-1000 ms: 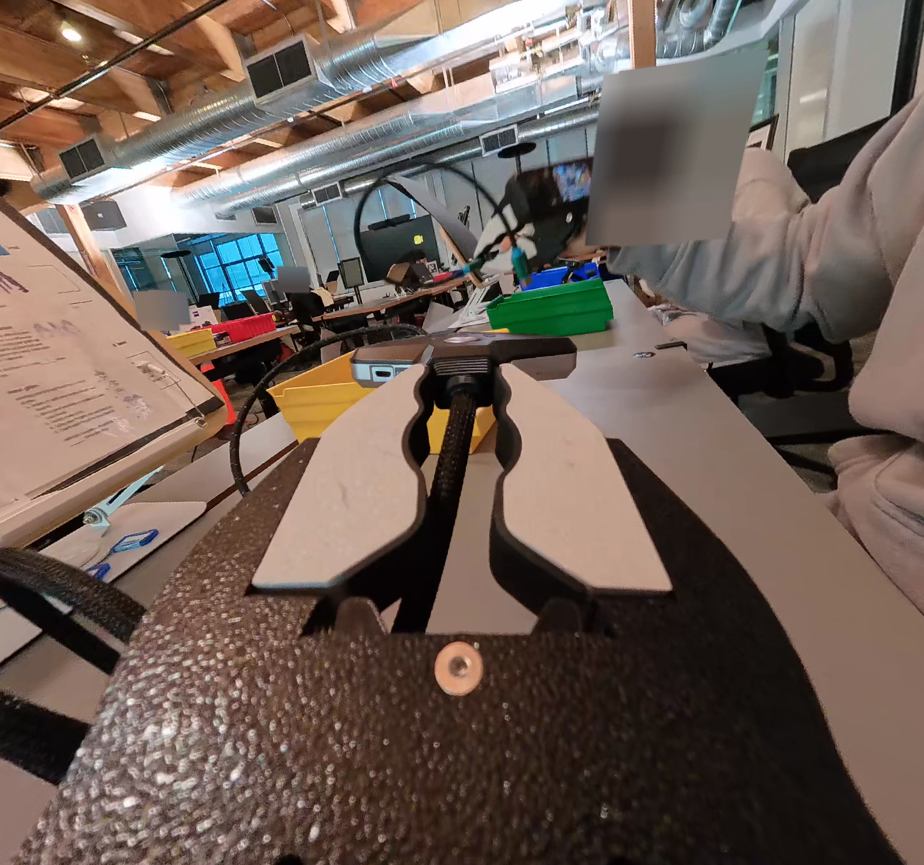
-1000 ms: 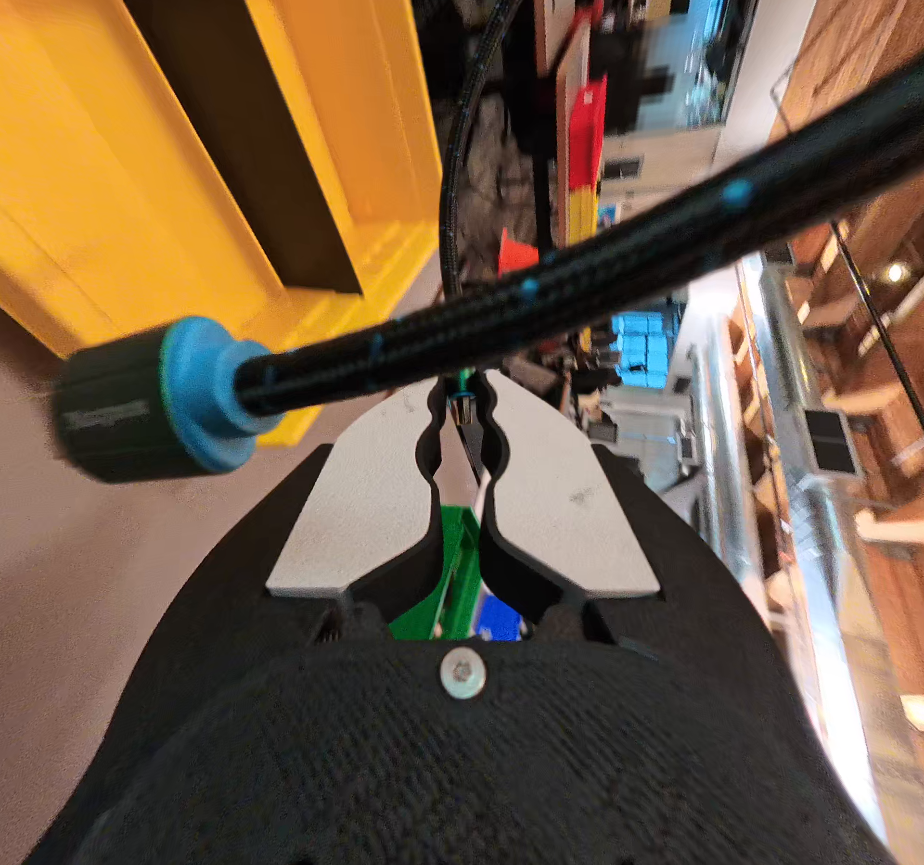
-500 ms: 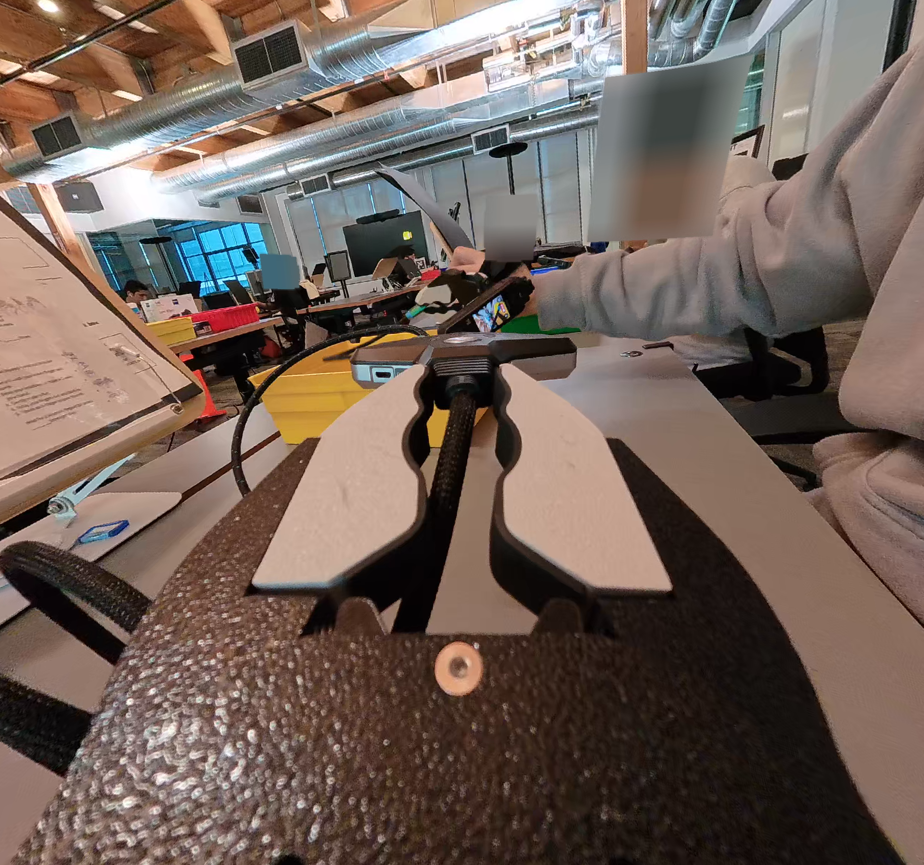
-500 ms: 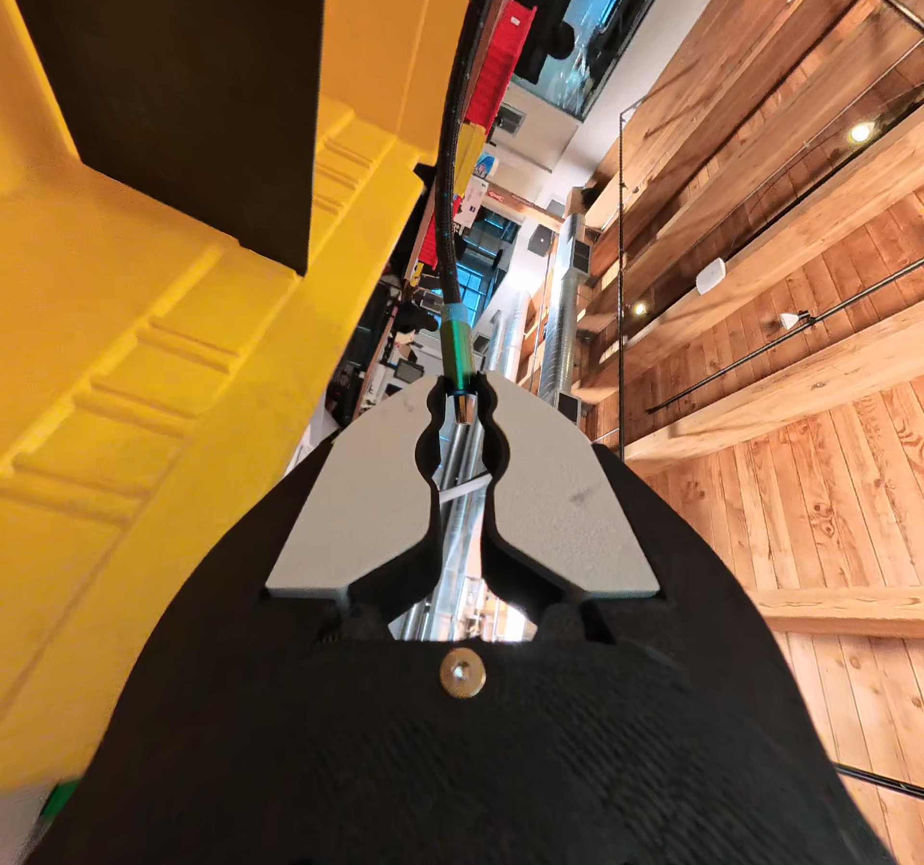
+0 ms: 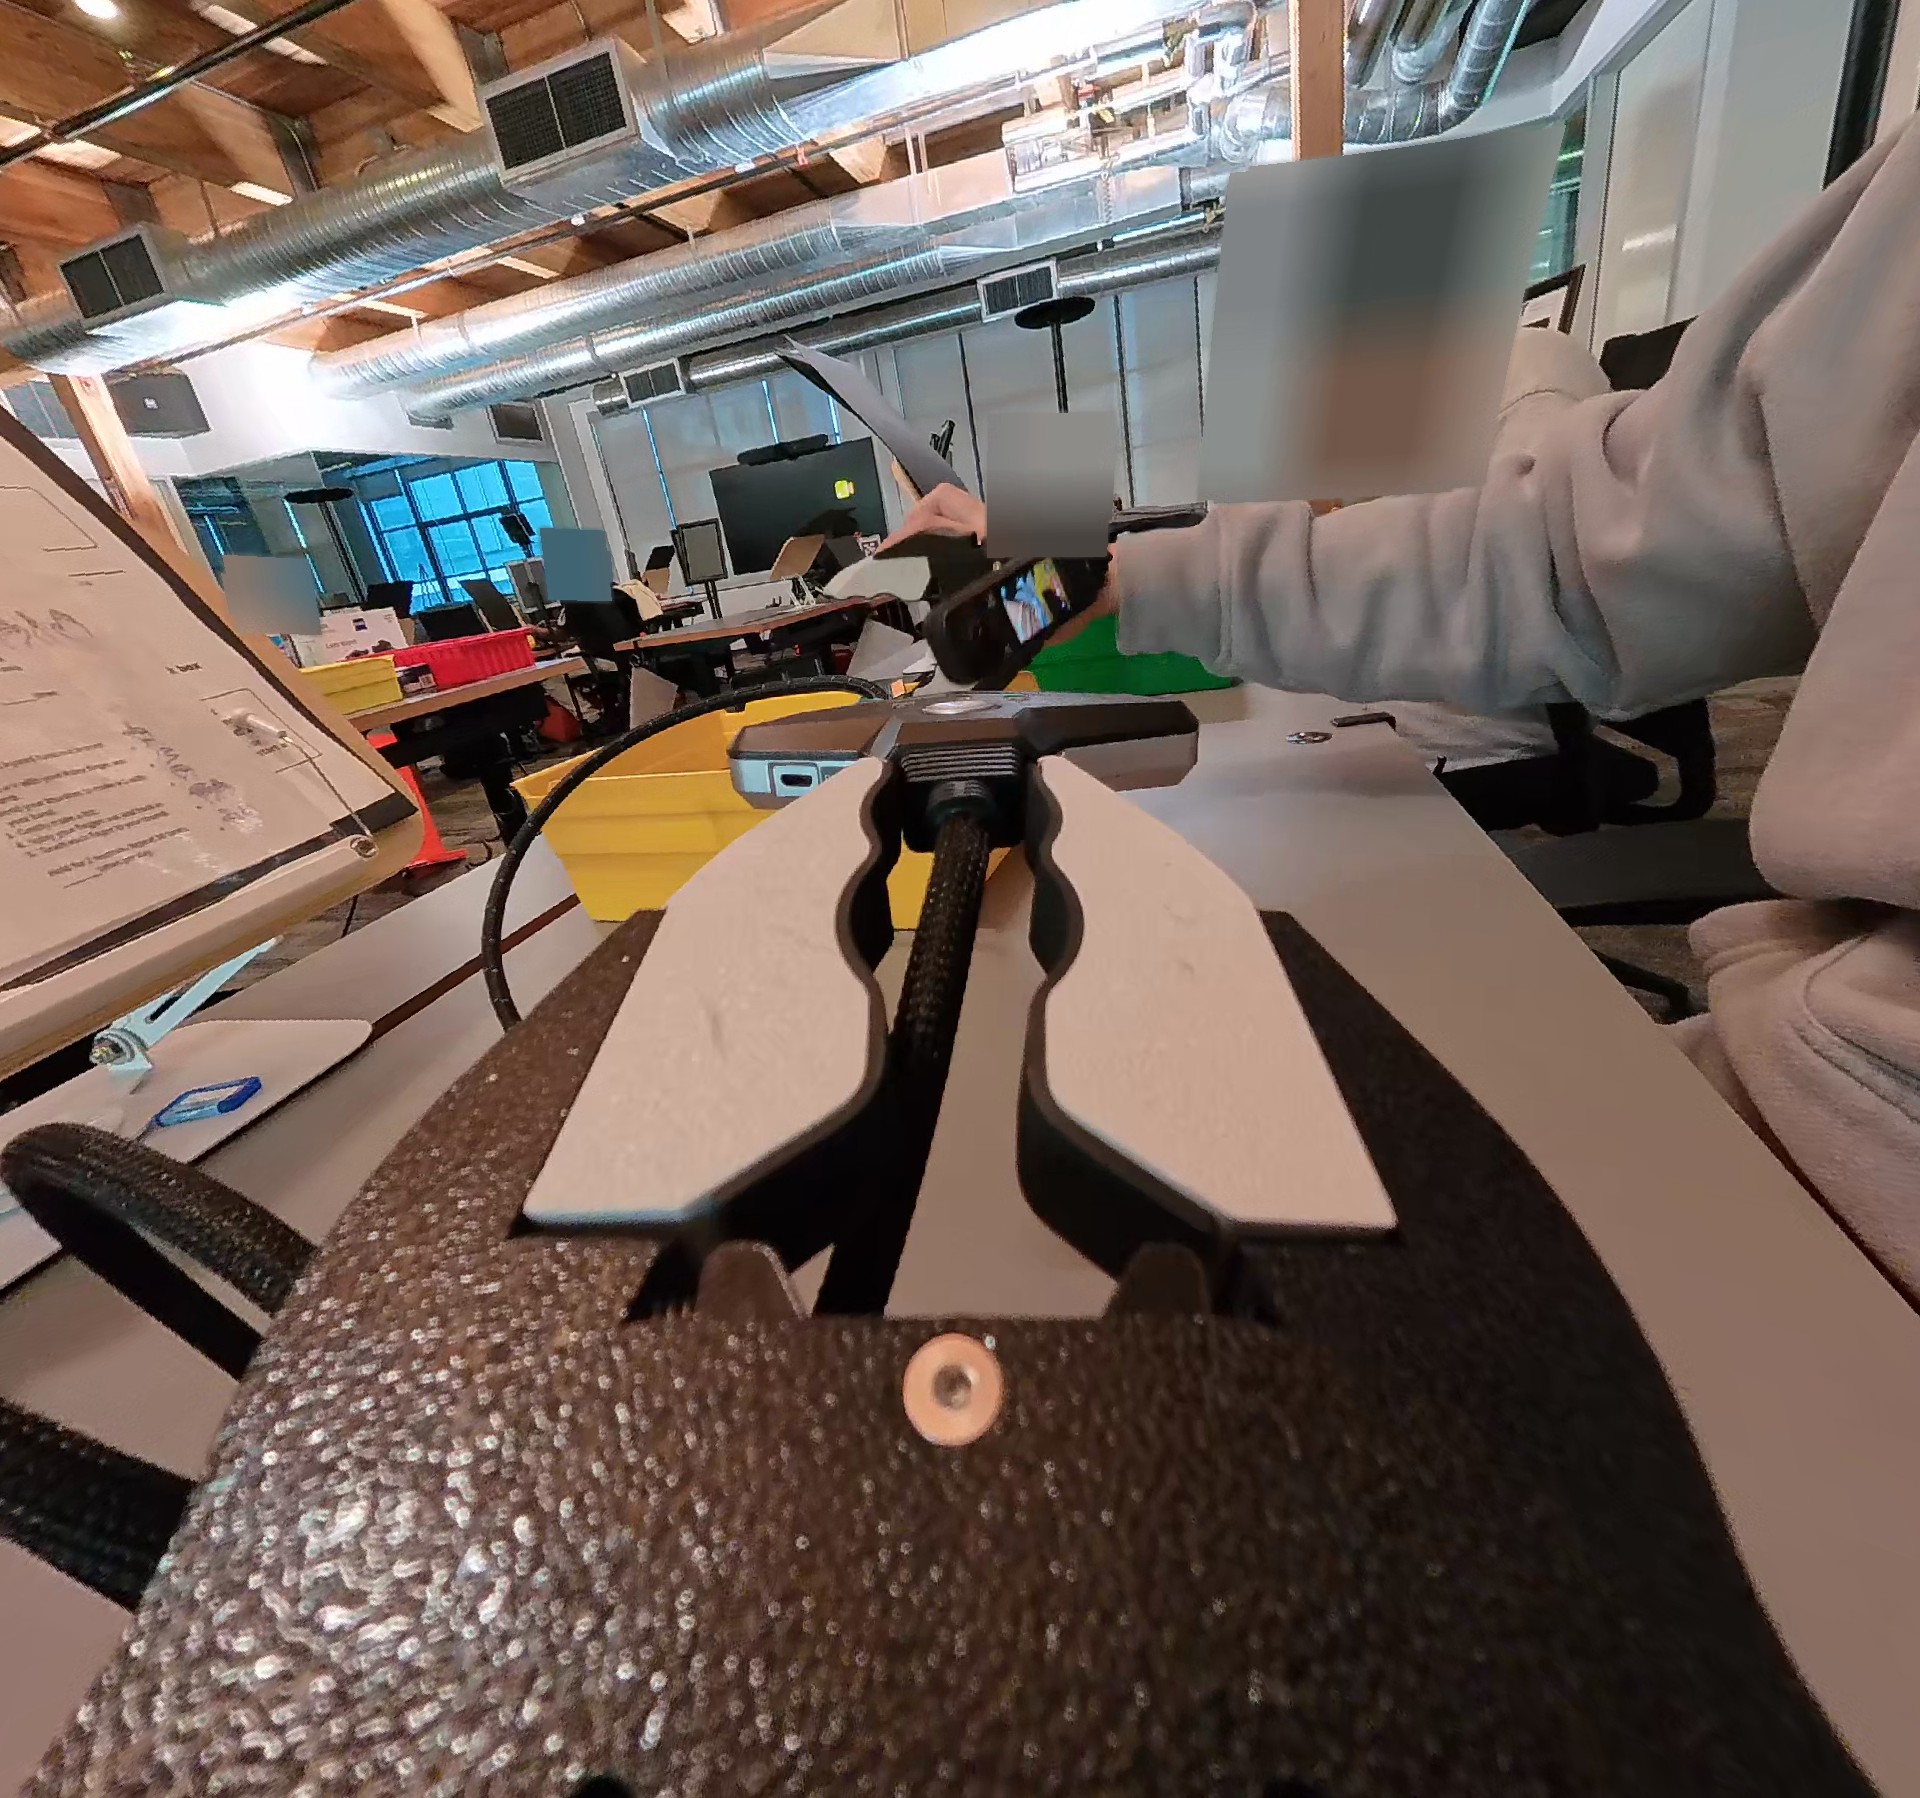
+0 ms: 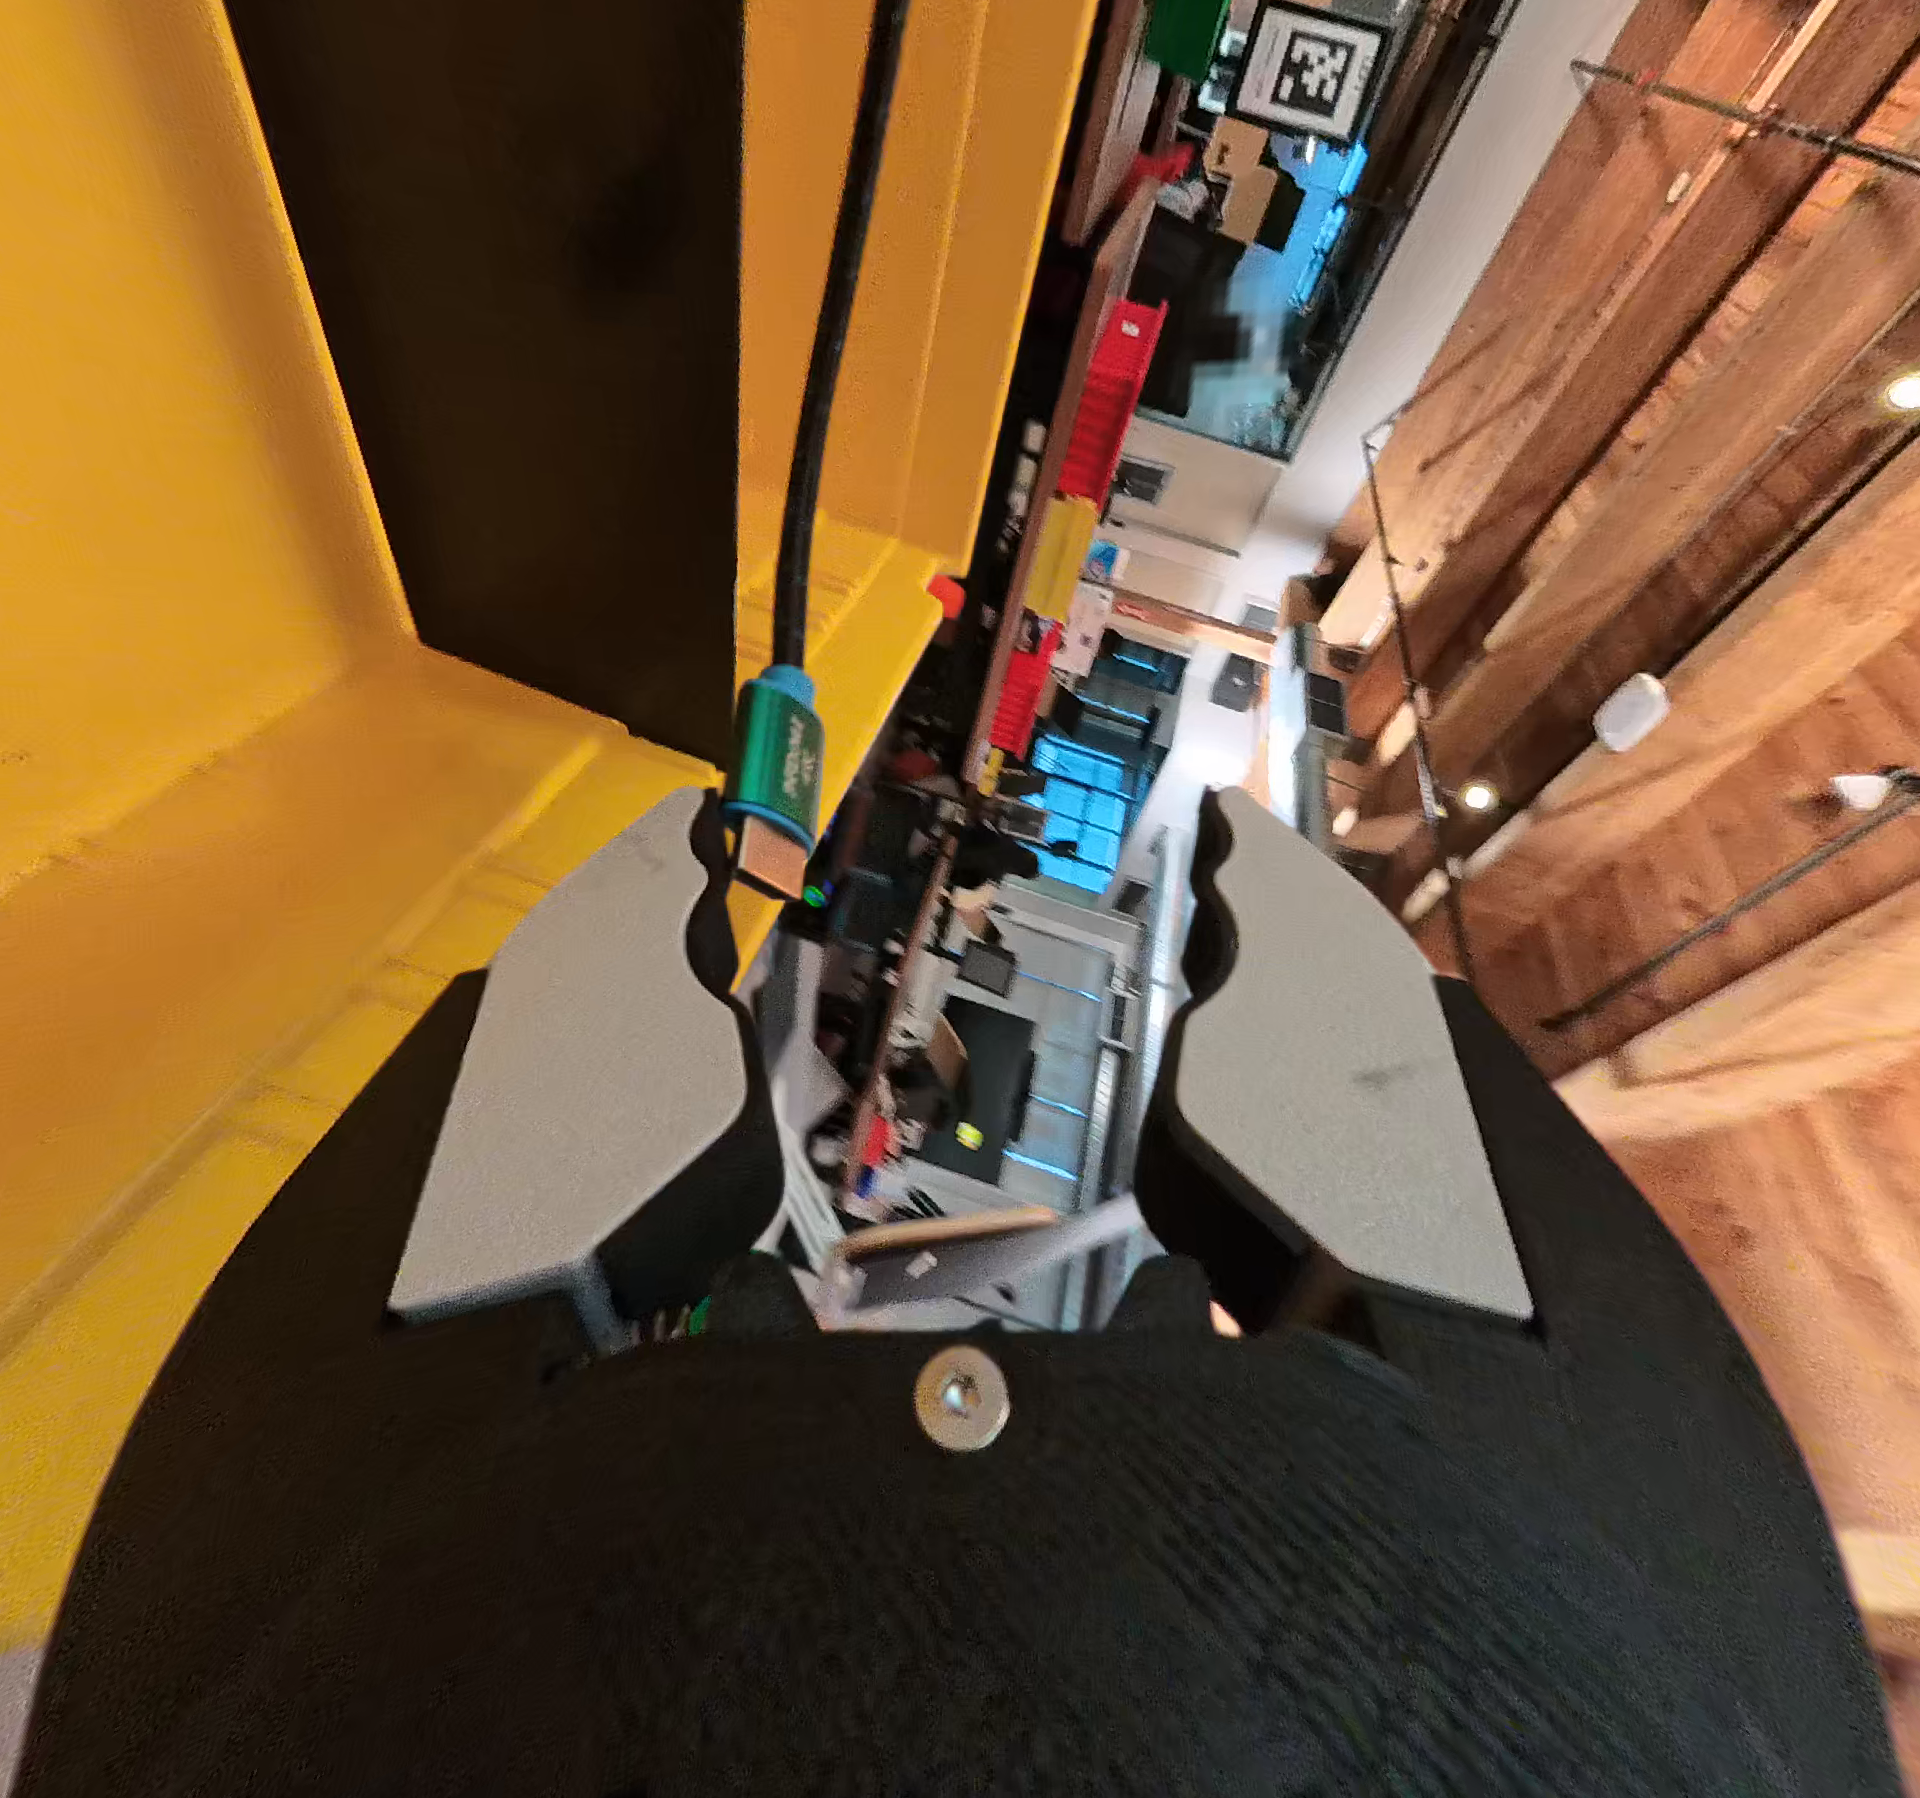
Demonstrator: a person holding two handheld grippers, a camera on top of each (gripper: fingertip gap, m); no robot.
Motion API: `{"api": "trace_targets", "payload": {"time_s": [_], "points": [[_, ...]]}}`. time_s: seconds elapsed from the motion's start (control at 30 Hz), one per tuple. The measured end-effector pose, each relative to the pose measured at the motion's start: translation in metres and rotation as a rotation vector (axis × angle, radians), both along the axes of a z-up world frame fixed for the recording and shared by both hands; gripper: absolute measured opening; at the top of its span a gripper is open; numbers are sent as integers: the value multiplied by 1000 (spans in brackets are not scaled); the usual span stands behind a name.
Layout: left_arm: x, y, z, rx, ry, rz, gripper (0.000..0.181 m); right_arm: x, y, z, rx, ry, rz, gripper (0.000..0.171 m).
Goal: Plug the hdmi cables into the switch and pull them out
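In the left wrist view my left gripper (image 5: 961,792) is shut on the plug of a black braided hdmi cable (image 5: 940,927). The plug sits in the grey switch (image 5: 790,761) on the grey table (image 5: 1351,917). In the right wrist view my right gripper (image 6: 956,813) is open and turned on its side beside the yellow bin (image 6: 208,605). A green hdmi plug (image 6: 777,772) on a black braided cable (image 6: 821,346) hangs loose right by the left fingertip. The right gripper also shows in the left wrist view (image 5: 914,585), beyond the switch, held by a hand in a grey sleeve.
The yellow bin (image 5: 665,813) stands behind the switch, with a green bin (image 5: 1122,668) behind it to the right. A tilted document stand (image 5: 156,761) is at the left. A person's grey sleeve (image 5: 1455,585) reaches across on the right. A cable loop (image 5: 156,1218) lies at the near left.
My right gripper has opened and let go of the green plug, which now hangs beside its left finger. My left gripper stays shut on the black cable at the switch.
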State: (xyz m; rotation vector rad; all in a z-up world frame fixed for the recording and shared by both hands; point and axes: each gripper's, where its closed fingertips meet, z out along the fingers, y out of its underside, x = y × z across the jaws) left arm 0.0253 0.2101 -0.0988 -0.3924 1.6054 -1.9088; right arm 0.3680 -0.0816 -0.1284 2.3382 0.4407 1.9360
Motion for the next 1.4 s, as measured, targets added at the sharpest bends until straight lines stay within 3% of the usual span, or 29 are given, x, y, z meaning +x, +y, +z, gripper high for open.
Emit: {"api": "trace_targets", "payload": {"time_s": [0.1,0.23,0.3,0.43,0.53,0.63,0.77,0.9,1.03,1.17,1.27,1.4], "points": [[0,0,0,-2,2,0,22,-9,4,4,212,151,42,98],[0,0,0,-5,9,-4,22,-22,5,16,420,313,100,99],[0,-1,0,-6,10,-10,22,-30,1,17,468,383,91,97],[-1,-2,0,-9,13,-18,22,-48,12,11,626,521,94,75],[-1,-2,0,-11,14,-18,22,-47,13,-2,575,524,81,64],[-1,-2,0,-13,13,-19,22,-26,2,-15,438,412,0,45],[-1,-1,-1,-11,17,-20,22,-16,-1,-40,273,395,-55,40],[-1,-1,-1,-7,21,-20,22,-7,-5,-48,132,299,-113,5],[-2,-2,0,-11,19,-33,22,-1,-11,-56,65,234,-168,28],[-2,-1,0,-18,21,-34,22,-11,-5,-55,288,345,-177,52],[-2,-2,-1,-13,25,-36,22,-5,-11,-49,386,348,-215,48],[-2,-6,-2,-5,27,-44,22,7,-20,-50,353,314,-279,26]]}}
